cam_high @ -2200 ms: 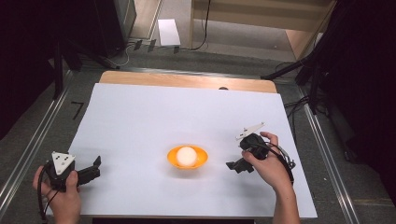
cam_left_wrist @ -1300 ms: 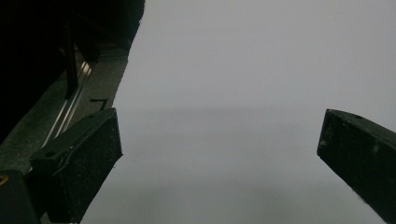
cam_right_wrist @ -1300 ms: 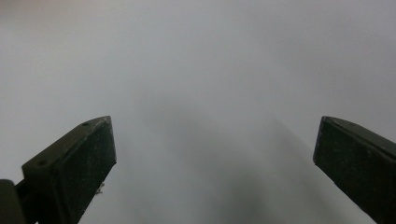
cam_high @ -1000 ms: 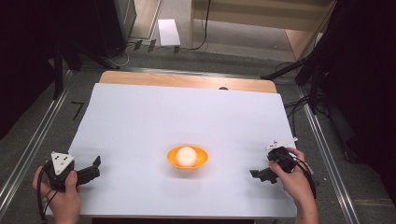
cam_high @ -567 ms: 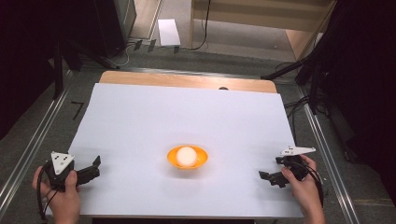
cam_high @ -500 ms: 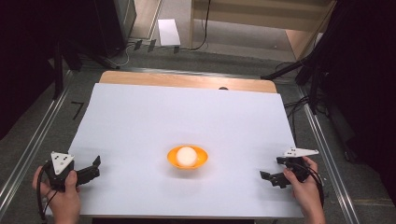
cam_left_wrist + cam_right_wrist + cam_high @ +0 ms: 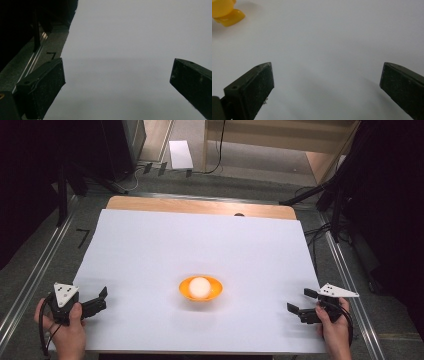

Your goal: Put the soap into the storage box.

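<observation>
Nearest, at the near edge of the white sheet (image 7: 200, 240), two hands hold grippers. At the near left corner, the left gripper (image 7: 101, 299) has its jaws spread wide over bare sheet, just inside the left edge. At the near right corner, the right gripper (image 7: 299, 302) is likewise spread wide and empty. Between them, well apart from both, sits an orange bowl (image 7: 200, 288) with a pale ball (image 7: 199, 285) in it; bare sheet lies all around. Beyond the sheet's far edge, a strip of wooden tabletop (image 7: 200, 206) shows, then floor with cables (image 7: 320, 227).
</observation>
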`<state>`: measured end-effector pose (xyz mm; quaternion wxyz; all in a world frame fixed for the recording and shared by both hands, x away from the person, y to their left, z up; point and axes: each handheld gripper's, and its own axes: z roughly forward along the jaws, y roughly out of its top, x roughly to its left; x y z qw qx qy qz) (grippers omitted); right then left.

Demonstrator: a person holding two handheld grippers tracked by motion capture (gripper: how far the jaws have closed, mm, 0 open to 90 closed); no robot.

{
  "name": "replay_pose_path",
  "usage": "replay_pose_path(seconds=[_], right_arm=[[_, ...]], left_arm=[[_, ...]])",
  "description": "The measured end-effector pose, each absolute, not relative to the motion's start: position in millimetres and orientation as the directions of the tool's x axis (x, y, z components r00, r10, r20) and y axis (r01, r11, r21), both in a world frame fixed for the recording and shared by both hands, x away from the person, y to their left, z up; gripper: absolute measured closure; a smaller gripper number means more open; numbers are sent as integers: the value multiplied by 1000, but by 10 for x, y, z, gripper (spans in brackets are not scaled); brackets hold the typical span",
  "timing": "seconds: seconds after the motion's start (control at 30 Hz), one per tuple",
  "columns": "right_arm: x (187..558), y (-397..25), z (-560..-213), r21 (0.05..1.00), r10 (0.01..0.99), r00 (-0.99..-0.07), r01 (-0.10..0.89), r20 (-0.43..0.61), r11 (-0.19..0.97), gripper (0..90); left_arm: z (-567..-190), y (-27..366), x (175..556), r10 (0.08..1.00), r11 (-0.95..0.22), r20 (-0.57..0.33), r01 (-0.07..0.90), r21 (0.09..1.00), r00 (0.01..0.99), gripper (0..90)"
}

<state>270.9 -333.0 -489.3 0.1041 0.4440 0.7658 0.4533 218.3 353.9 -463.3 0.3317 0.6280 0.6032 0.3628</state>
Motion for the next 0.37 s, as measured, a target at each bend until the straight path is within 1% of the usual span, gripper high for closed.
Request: replay_pose_path(seconds=[0.23, 0.37], right_arm=[[2695, -3372, -4893, 798, 768, -578, 583, 274, 153, 1], [2696, -3374, -4889, 800, 771, -576, 580, 272, 152, 12]], left_arm=[[-4632, 3538, 2182, 998, -53, 56, 518, 854, 9, 2], [-4634, 3537, 2188, 998, -51, 56, 522, 851, 7, 2]])
